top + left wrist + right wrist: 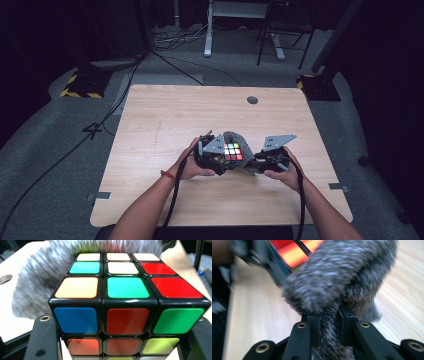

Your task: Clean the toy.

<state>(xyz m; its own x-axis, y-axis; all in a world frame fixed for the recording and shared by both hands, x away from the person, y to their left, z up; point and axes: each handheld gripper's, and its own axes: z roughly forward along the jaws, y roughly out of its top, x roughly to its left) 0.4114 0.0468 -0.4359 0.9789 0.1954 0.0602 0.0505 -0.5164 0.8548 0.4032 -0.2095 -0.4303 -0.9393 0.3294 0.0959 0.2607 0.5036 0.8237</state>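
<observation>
The left gripper (216, 156) holds the puzzle cube (233, 151) between its two black jaws: in the left gripper view the cube (127, 302) sits right in front of the camera, with one jaw against its lower left side and the other against its lower right side. The top face of the cube shows red, green, yellow and orange stickers, and the near face shows blue, red and green ones. The right gripper (257, 162) has its jaws nearly together, pinching a grey fluffy cloth (337, 282) whose pile comes out between the tips. This cloth (236, 136) bends up from the right gripper and curves over the far side of the cube, touching it; in the left gripper view it appears as a blurred grey mass (37, 285) behind and to the left of the cube. Both grippers are close together above the wooden table (165, 115), at its near middle part, the left one just to the left of the cube and the right one just to its right.
</observation>
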